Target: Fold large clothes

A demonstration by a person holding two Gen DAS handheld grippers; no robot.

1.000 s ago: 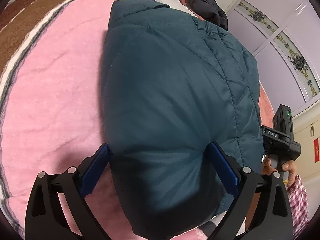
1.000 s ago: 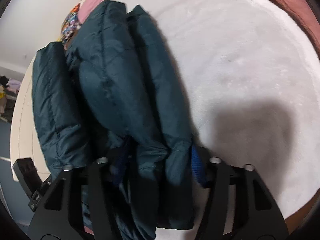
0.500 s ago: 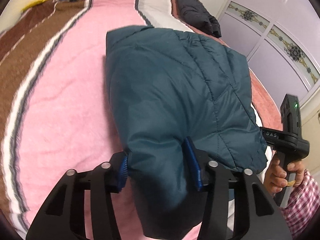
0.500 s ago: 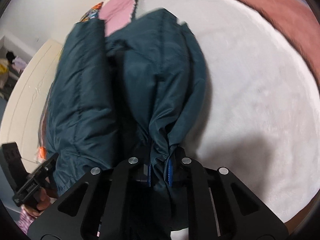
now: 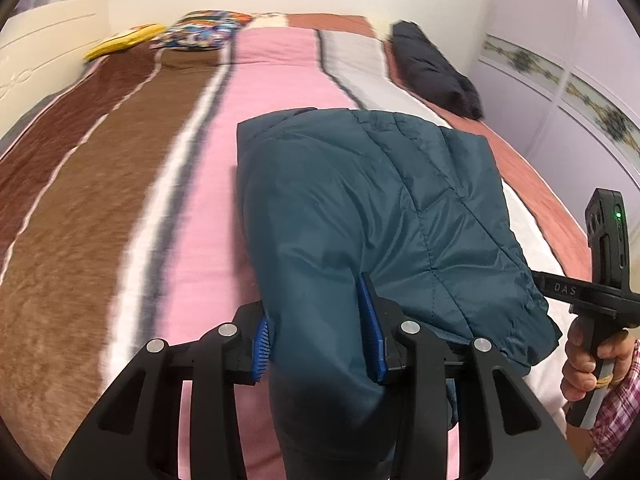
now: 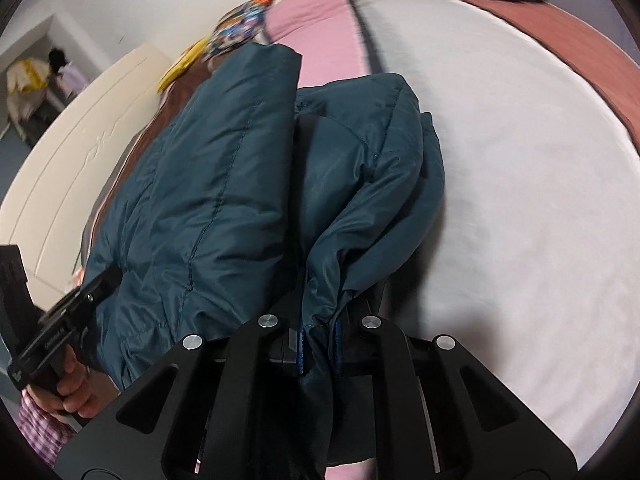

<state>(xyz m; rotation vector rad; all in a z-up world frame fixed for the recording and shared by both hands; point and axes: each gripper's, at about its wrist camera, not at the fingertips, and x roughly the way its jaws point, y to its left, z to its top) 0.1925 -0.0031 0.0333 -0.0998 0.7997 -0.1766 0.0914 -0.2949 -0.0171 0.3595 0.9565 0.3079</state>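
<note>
A dark teal quilted puffer jacket lies folded in a bundle on the striped blanket of a bed. My left gripper is shut on the jacket's near left end, blue pads pressing a thick fold. My right gripper is shut tight on the jacket at its near right edge, pads almost together on bunched fabric. Each gripper's handle shows in the other's view, the right one at the right edge and the left one at the lower left.
A black garment lies at the far right of the bed. A yellow item and a colourful patterned cushion sit by the cream headboard. Lilac wardrobe doors stand on the right.
Both grippers closed on the jacket's near edge, left from wide open to a firm grip, right down to a narrow pinch. The near end has been lifted and the views tilted up.
</note>
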